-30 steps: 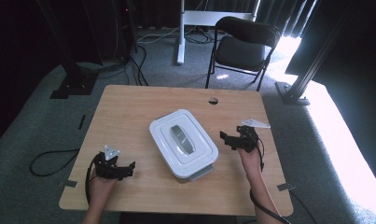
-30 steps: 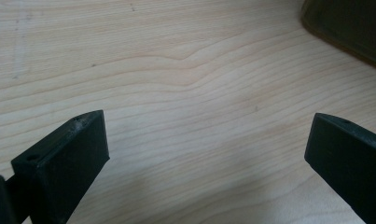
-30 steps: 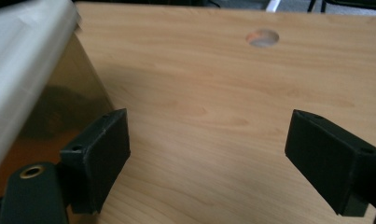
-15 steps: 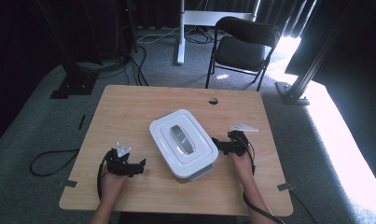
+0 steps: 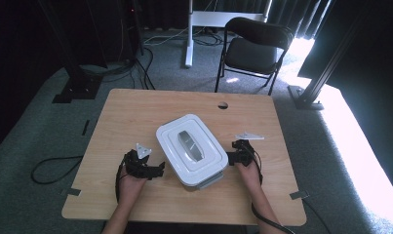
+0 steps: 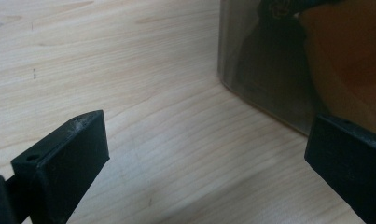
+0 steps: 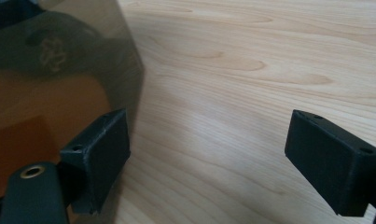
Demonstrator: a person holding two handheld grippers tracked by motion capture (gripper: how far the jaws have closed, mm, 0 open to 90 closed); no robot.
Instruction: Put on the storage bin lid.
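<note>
A light wooden table (image 5: pixel 135 122) is standing on grey carpet (image 5: pixel 33 141), its grain running lengthwise. A round hole (image 5: pixel 223 105) is sitting near the far edge. A white lidded box (image 5: pixel 190 148) (with a grey handle on its lid) is resting directly on the tabletop, near the middle, turned at a slant. Small grey tabs (image 5: pixel 73 191) are sticking out at the near corners.

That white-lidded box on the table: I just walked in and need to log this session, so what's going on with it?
A person holds a tool in each hand, one on either side of the box, which sits mid-table with its lid on. The left tool and right tool are both open and right up against the box's smoky side walls. Neither has gripped it yet. It looks like a two-handed grab is being set up.
</note>
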